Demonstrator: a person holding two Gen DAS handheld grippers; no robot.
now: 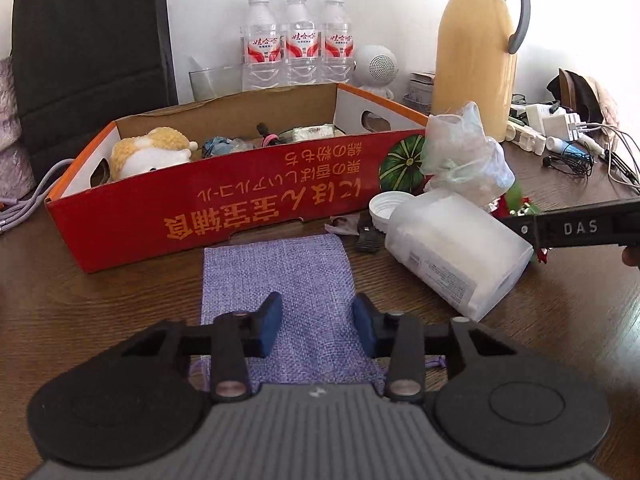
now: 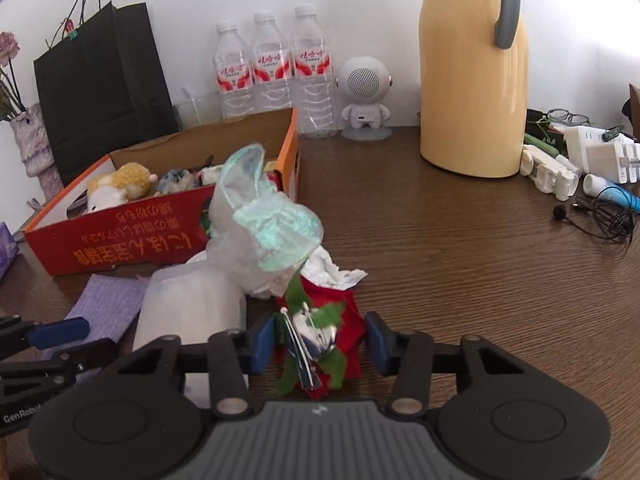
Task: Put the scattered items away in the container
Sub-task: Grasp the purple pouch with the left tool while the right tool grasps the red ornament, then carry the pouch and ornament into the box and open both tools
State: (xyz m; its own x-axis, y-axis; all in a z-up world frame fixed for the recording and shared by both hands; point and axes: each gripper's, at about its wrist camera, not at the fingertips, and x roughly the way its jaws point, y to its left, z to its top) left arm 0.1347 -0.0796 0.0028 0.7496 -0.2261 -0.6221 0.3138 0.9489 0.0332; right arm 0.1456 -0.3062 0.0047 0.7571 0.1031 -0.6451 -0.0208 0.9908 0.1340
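Left wrist view, from left to right: a black paper bag (image 1: pixel 88 40) stands at the back against the wall, and before it a long red cardboard box with orange edges (image 1: pixel 224 204) sits on the dark wooden table (image 1: pixel 540 352). Inside the box lie a cream and tan plush toy (image 1: pixel 148 152) at the left end and several small items further right. Just in front of the box a flat lilac woven pouch (image 1: pixel 280 280) lies on the table. The left gripper (image 1: pixel 316 326) hangs over the pouch with its blue pads either side of the cloth, a gap between them and nothing pinched; its jaws are apart. Right of the pouch a frosted white plastic jar (image 1: pixel 452 256) lies on its side, touching a crumpled clear plastic bag (image 1: pixel 460 156) that leans against the box's right end. A tall yellow thermos jug with a grey handle (image 1: pixel 476 68) stands behind.

Right wrist view, from left to right: the same box, pouch and jar sit at the left. The right gripper (image 2: pixel 320 340) straddles a small red and green artificial flower with a shiny silver wrap (image 2: pixel 320 336) lying on the table beside the jar. Its blue pads stand just off the flower on both sides, not pressing it. Three clear water bottles (image 2: pixel 272 76) and a small white robot-shaped speaker (image 2: pixel 366 96) line the wall.
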